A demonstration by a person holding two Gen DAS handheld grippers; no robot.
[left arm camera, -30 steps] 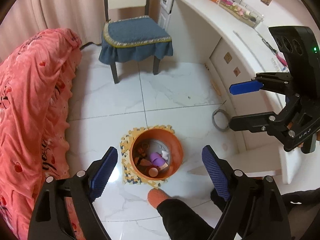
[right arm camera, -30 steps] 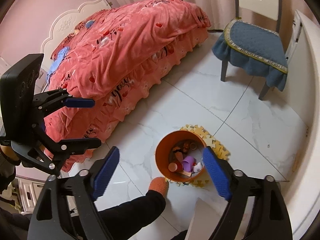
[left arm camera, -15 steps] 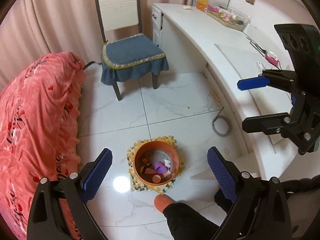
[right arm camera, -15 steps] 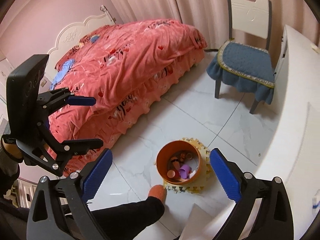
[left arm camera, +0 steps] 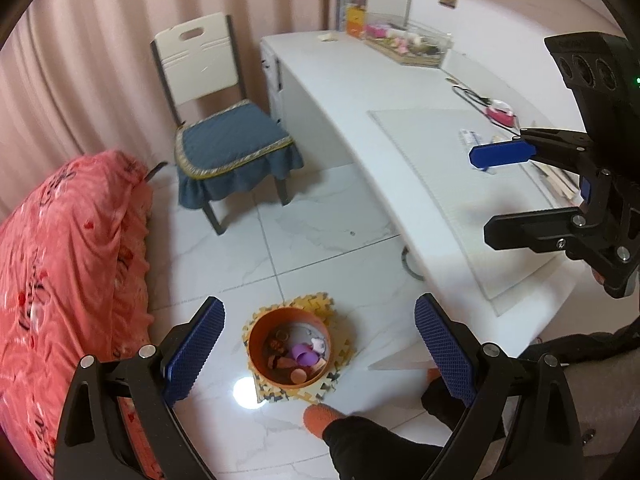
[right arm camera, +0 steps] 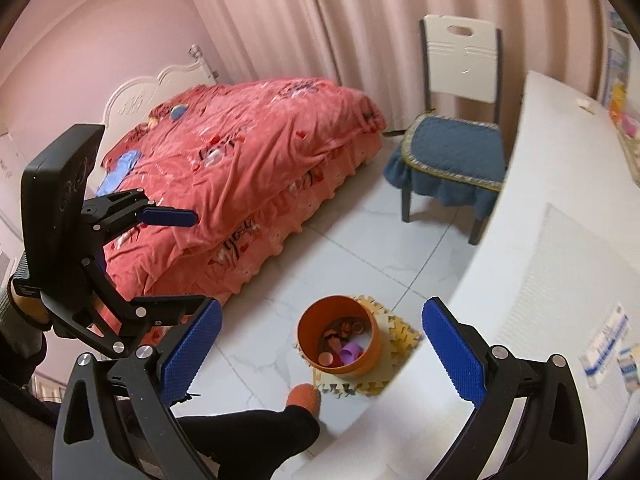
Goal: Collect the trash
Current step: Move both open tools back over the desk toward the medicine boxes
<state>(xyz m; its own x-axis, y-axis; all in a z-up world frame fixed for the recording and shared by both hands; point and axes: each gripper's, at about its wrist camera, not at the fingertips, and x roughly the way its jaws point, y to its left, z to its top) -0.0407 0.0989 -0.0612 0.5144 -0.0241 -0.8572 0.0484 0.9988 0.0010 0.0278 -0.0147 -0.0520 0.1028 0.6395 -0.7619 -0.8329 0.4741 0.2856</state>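
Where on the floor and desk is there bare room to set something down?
Bare tile lies between the bed and the orange bin, and between the chair and the bin. The desk is bare at its chair end and along its near edge. It is crowded at the clear tray by the wall, and around the pink tape roll.

The matte black plastic left gripper (left arm camera: 319, 354) and right gripper (right arm camera: 322, 353) bore ridged blue pads (left arm camera: 195, 352), silver screws; the person wore black trousers (left arm camera: 372, 446), orange socks (left arm camera: 318, 419).
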